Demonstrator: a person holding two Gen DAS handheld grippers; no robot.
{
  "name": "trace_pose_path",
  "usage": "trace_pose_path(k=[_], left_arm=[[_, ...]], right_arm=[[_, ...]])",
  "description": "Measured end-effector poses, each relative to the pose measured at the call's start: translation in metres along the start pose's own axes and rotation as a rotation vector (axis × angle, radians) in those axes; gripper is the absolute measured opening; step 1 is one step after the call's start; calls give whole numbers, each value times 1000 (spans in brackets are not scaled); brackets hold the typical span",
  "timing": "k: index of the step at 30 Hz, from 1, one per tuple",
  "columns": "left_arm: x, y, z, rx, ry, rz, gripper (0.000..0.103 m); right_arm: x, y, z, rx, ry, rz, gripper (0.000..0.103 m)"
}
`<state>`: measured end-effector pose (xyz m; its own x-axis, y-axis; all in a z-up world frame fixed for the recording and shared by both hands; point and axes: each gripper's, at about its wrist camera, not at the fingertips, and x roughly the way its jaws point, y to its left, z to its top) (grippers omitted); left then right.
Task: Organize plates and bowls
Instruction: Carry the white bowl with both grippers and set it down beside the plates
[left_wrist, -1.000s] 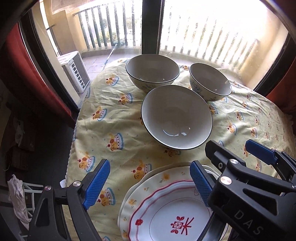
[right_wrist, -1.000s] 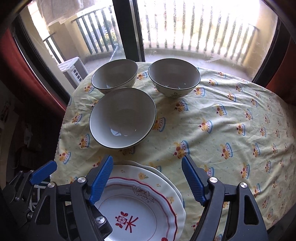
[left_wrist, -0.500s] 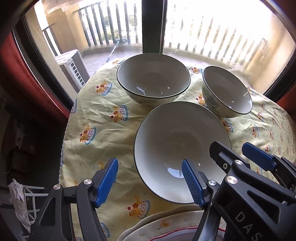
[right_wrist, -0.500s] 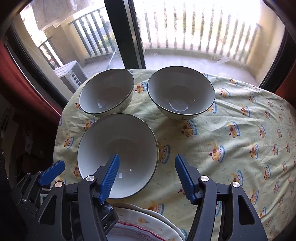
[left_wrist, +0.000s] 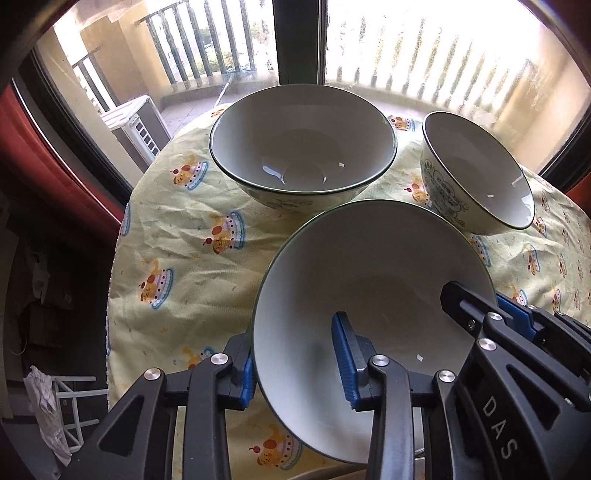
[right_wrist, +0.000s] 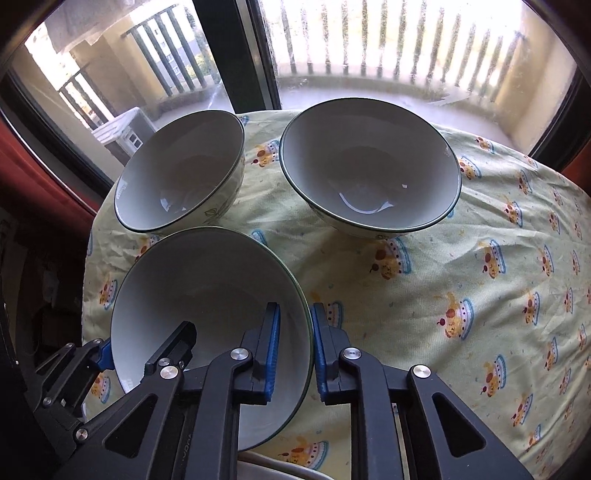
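I have both tools on the near bowl (left_wrist: 373, 280), the closest of three on the yellow tablecloth (left_wrist: 177, 236). The left gripper (left_wrist: 295, 363) straddles its left rim: one blue pad sits outside the wall, the other well inside the basin. Its jaws are closing, and from this angle I cannot confirm that both pads press the wall. The right gripper (right_wrist: 293, 349) straddles the opposite rim, its pads drawn close on either side of the wall; I judge it clamped on the near bowl.

The relation that governs the next move: the bowl lies between the two tools, held at opposite edges, so the line joining the grips crosses it from left to right. Neither hand is nearer; any lift should be shared and kept level. The far left bowl (right_wrist: 181, 173) and the far right bowl (right_wrist: 369, 166) stand just beyond, the near bowl's far rim close to both. A stacking move would carry it forward over one of them.

Against the earlier frames: a second ago both sets of jaws stood wide over a red-patterned plate stack, with the bowls further off. Half a second ago they were narrowing above the near bowl. Now only a plate edge (right_wrist: 273, 467) shows at the bottom of the right view.
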<state>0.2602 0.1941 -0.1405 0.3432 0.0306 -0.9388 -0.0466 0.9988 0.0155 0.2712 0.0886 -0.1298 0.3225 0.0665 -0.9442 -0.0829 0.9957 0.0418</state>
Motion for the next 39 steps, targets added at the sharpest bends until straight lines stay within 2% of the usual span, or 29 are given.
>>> trace_pose_path(k=[5,11,25,31,39], left_arm=[[-5,-3,-2,5,8,-21,36],[-30,-18,-11,63,-39,-57,36],[-82,-86,-57,217,-114,-150,36],[-97,-119,-84,246,-119,-157,36],[-99,-168,-119,232,-88,-133,36]], right_arm=[[-5,-2,-2,8,6,-8,19],[-34,-14,-10,46,-34,-41,19],[-110,-77,-69,201,-133,-140,19],[-131,-108,-99,229,-143,-156,19],[-140,-157,-134,218,-114,-141,19]])
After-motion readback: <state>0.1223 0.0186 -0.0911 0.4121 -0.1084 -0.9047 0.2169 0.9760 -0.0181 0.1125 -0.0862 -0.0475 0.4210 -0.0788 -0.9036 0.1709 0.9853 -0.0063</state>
